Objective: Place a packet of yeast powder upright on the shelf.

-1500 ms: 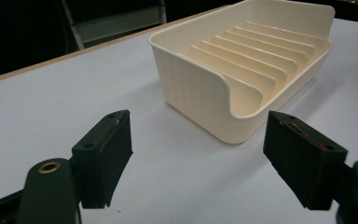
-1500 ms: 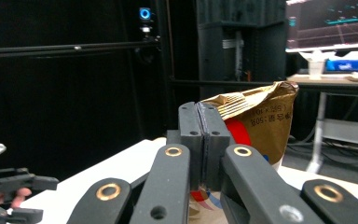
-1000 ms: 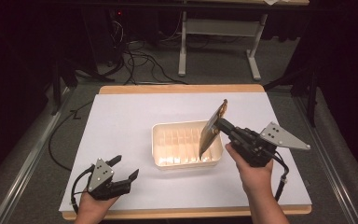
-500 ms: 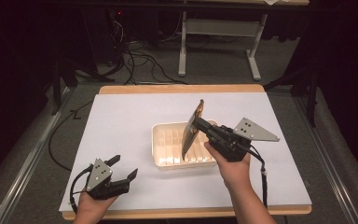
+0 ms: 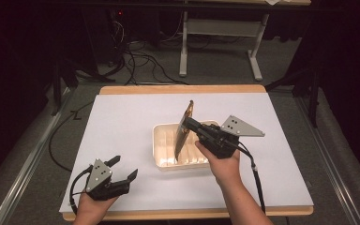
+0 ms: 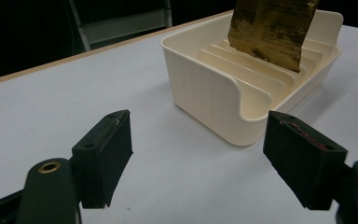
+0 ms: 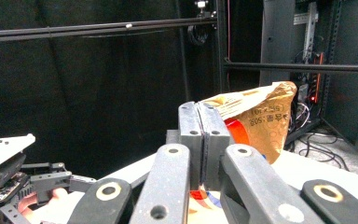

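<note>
A white table [image 5: 122,122] bears a cream ridged tray [image 5: 163,147] near its middle. Above the tray, the right gripper [image 5: 191,123], jaws clamped together on a gold packet [image 5: 184,129], holds it upright on edge, its lower end just over the ridges. At the table's near left corner rests the left gripper [image 5: 124,168], jaws apart and holding nothing.

A: Any print you can read?
B: Only faint bracketed characters on the gold packet [image 7: 256,116], just right of the right gripper [image 7: 199,112]'s pressed-together pads, too blurred to make out.
</note>
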Motion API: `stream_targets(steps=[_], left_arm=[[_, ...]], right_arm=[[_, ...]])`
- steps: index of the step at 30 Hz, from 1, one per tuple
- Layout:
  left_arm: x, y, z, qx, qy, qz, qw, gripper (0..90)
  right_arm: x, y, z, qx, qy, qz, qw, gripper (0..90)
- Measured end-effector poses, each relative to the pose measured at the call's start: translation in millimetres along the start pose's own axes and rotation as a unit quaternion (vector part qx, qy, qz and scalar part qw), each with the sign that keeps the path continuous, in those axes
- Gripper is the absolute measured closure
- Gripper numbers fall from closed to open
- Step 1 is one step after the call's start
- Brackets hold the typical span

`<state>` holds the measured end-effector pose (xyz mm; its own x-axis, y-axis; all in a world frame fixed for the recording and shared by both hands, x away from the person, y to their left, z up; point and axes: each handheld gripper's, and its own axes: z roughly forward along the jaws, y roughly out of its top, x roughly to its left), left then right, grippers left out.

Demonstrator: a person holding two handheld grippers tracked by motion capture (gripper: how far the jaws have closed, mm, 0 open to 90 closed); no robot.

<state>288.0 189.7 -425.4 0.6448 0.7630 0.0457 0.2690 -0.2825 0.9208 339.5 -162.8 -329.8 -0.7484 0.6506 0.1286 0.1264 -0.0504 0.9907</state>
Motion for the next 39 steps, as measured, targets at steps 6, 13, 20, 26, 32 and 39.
stream_targets(steps=[6,13,20,26,32,39], left_arm=[[0.7,-0.3,-0.3,-0.001,0.0,-0.002,1.0,24.0],[0.6,-0.4,-0.1,0.0,-0.002,-0.003,1.0,24.0],[0.4,-0.4,-0.1,0.001,-0.002,-0.001,1.0,24.0],[0.5,-0.5,0.1,0.001,-0.003,-0.002,1.0,24.0],[0.2,-0.6,0.5,0.001,-0.003,-0.002,1.0,24.1],[-0.2,-0.7,1.0,0.003,-0.004,-0.001,1.0,24.1]], right_arm=[[-1.3,-2.9,7.6,0.007,0.001,0.001,1.0,90.0],[-4.6,-4.5,9.5,0.012,-0.001,0.001,0.9999,90.0],[-4.4,-2.6,7.5,0.009,-0.001,0.001,1.0,90.0],[-7.5,-6.9,10.1,0.017,-0.008,0.001,0.9998,90.0],[-10.9,-13.0,11.1,0.028,-0.014,0.005,0.9995,90.0],[-14.7,-21.0,12.7,0.039,-0.023,0.007,0.999,90.0]])
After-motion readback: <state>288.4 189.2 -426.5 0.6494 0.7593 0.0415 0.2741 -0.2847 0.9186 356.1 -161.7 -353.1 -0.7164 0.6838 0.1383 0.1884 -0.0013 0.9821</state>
